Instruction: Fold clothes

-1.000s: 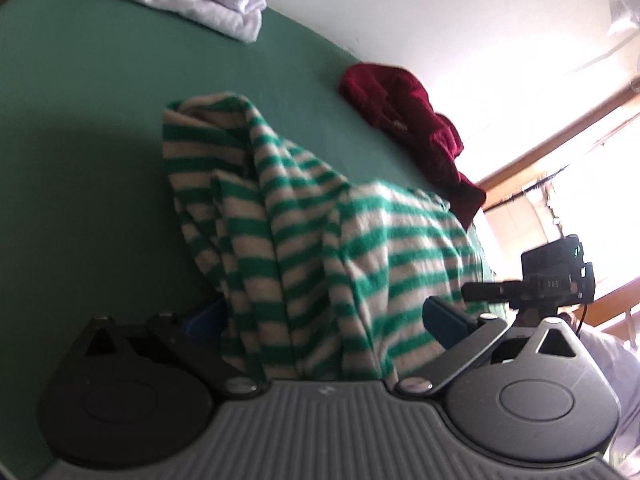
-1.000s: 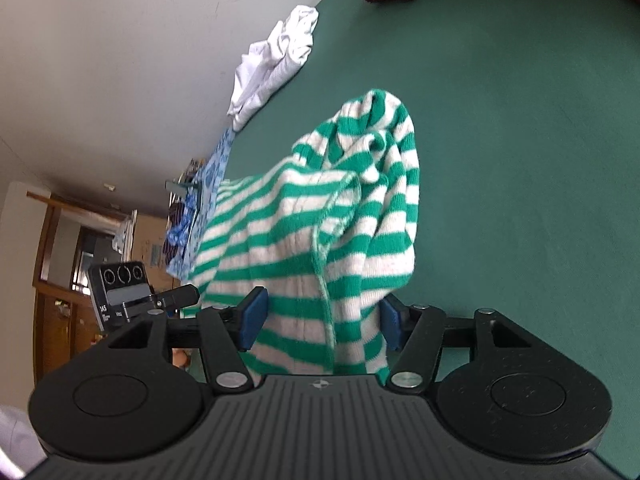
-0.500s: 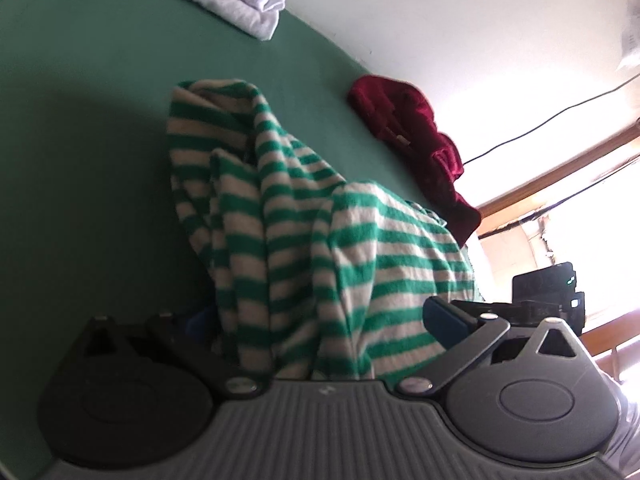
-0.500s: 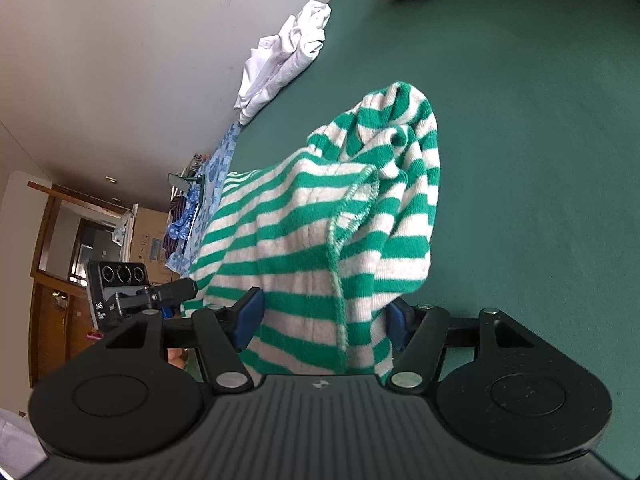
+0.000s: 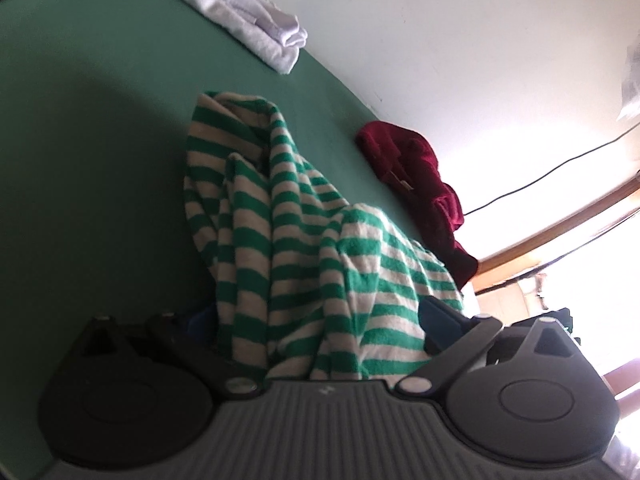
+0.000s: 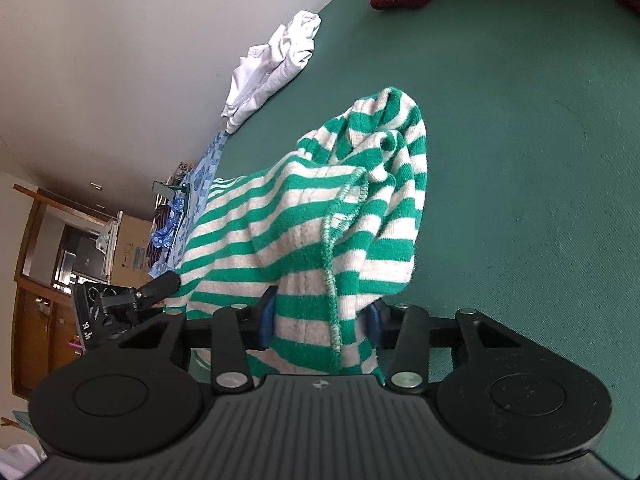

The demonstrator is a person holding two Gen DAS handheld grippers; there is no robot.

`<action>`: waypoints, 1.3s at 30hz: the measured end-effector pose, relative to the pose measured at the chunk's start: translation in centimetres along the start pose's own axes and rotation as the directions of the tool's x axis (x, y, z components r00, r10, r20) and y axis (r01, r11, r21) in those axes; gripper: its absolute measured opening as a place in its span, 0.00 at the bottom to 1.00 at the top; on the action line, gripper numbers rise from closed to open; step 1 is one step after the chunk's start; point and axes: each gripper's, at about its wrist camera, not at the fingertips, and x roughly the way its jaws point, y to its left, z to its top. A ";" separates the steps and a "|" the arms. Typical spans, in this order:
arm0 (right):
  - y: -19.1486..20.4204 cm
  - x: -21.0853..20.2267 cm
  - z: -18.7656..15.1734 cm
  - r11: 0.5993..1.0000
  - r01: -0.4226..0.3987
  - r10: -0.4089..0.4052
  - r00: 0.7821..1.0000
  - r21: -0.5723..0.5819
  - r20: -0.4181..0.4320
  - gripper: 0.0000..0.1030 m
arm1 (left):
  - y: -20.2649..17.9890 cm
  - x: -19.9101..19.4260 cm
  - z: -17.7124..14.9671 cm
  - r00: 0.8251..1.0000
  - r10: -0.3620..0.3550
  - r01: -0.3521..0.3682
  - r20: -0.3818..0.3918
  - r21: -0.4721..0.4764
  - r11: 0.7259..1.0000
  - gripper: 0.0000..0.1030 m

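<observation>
Right gripper [image 6: 320, 316] closing, striped sweater [image 6: 320, 216] bunched between jaws; firm contact of pads not clear. Left gripper [image 5: 316, 320] wide, closing slightly, same sweater [image 5: 296, 240] draped between jaws, not pinched. Sweater crumpled on green tabletop [image 6: 520, 120], partly lifted. Risk: thick bunch gives grip on several layers, or cloth slips out on lift, so fold goes crooked.

Left gripper [image 5: 320, 320] and right gripper [image 6: 320, 320], both closing, cloth between fingers.
</observation>
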 end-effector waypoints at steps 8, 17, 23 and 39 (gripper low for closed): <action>0.3 -0.1 -0.3 1.000 -0.010 0.010 1.000 0.017 0.026 0.39 | 1.3 -1.5 -0.6 0.998 0.037 -0.034 0.052 -0.052 0.998 0.52; 4.3 -0.9 1.0 1.000 0.024 -0.024 0.996 0.000 0.088 0.34 | -0.2 -3.5 3.4 0.999 -0.026 0.023 0.041 0.056 0.998 0.32; 9.8 -0.4 5.2 0.995 0.067 -0.057 0.990 -0.073 0.131 0.34 | -2.3 -3.7 10.4 0.998 -0.058 0.057 0.000 0.152 0.987 0.31; 17.1 15.9 25.9 0.967 -0.025 0.117 0.926 -0.252 0.358 0.34 | 0.0 -2.2 37.3 0.970 0.062 -0.148 0.236 0.367 0.918 0.31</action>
